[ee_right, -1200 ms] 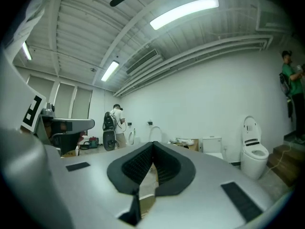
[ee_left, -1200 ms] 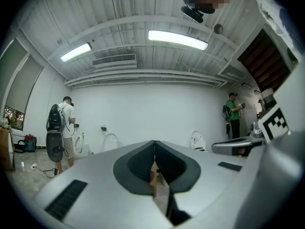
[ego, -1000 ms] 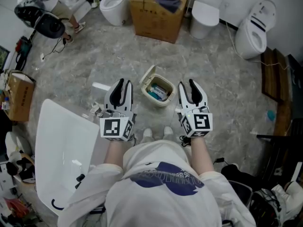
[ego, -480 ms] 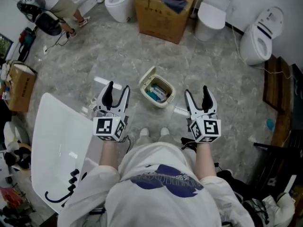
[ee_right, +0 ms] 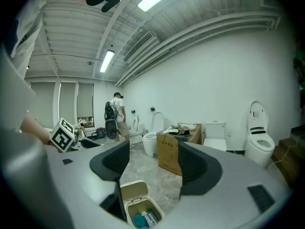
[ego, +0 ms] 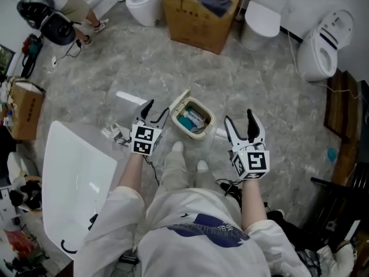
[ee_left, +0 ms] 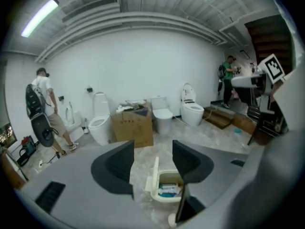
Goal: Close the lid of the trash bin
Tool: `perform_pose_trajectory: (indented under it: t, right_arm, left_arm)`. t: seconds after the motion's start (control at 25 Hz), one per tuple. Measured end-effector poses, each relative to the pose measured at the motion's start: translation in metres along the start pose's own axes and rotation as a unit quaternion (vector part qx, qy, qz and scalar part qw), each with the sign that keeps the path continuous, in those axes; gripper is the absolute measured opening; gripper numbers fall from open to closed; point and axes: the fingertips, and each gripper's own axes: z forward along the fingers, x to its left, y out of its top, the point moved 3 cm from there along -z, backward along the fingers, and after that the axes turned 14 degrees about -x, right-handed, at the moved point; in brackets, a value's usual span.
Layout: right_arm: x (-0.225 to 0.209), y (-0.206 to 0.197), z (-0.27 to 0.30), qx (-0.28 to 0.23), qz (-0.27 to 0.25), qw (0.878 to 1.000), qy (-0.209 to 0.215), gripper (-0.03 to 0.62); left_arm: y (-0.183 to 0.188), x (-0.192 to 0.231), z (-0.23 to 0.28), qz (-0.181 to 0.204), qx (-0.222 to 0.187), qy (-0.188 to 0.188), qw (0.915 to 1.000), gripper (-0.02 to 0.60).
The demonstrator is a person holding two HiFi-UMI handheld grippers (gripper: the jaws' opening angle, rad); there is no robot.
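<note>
A small cream trash bin (ego: pixel 198 133) stands on the floor with rubbish inside, its lid (ego: pixel 180 101) raised upright on the left side. My left gripper (ego: pixel 154 112) is low, just left of the lid, open and empty. In the left gripper view the lid (ee_left: pixel 154 171) and bin (ee_left: pixel 167 194) lie below and ahead of the gripper (ee_left: pixel 152 163), apart from it. My right gripper (ego: pixel 238 120) hangs to the right of the bin, open, holding nothing. The right gripper view has the bin (ee_right: pixel 143 205) and lid (ee_right: pixel 131 191) below the gripper (ee_right: pixel 153 163).
The wearer's feet (ego: pixel 199 167) stand just before the bin. A white tub (ego: pixel 75 183) lies at the left. A cardboard box (ego: pixel 199 16) and toilets (ego: pixel 320 45) stand along the far wall. A person (ego: pixel 63 4) is at the far left.
Both grippers went from nearly shut to wide open. The left gripper sank and moved in beside the bin's lid. The right gripper drifted a little right. The left leg stepped forward.
</note>
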Motion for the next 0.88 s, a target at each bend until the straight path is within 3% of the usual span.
perform_pose_trajectory:
  t: [0.2, 0.32, 0.48, 0.68, 0.88]
  right_arm:
    - [-0.012, -0.027, 0.045, 0.017, -0.009, 0.999, -0.051, 0.325]
    - [-0.02, -0.054, 0.066, 0.033, -0.017, 0.996, -0.084, 0.324]
    - [-0.036, -0.079, 0.084, 0.042, -0.02, 0.99, -0.13, 0.321]
    - [-0.046, -0.109, 0.09, 0.06, -0.028, 0.987, -0.148, 0.321]
    - [-0.057, -0.128, 0.093, 0.071, -0.008, 0.985, -0.157, 0.321]
  left_arm:
    - [-0.08, 0.009, 0.078, -0.023, 0.116, -0.082, 0.9896, 0.233]
    - [-0.12, 0.009, 0.115, -0.041, 0.158, -0.11, 0.9804, 0.233]
    - [-0.163, 0.001, 0.151, -0.033, 0.202, -0.144, 0.9681, 0.233]
    - [-0.198, -0.009, 0.174, -0.041, 0.245, -0.149, 0.9572, 0.233]
    - [-0.207, -0.017, 0.183, -0.036, 0.265, -0.155, 0.9509, 0.233]
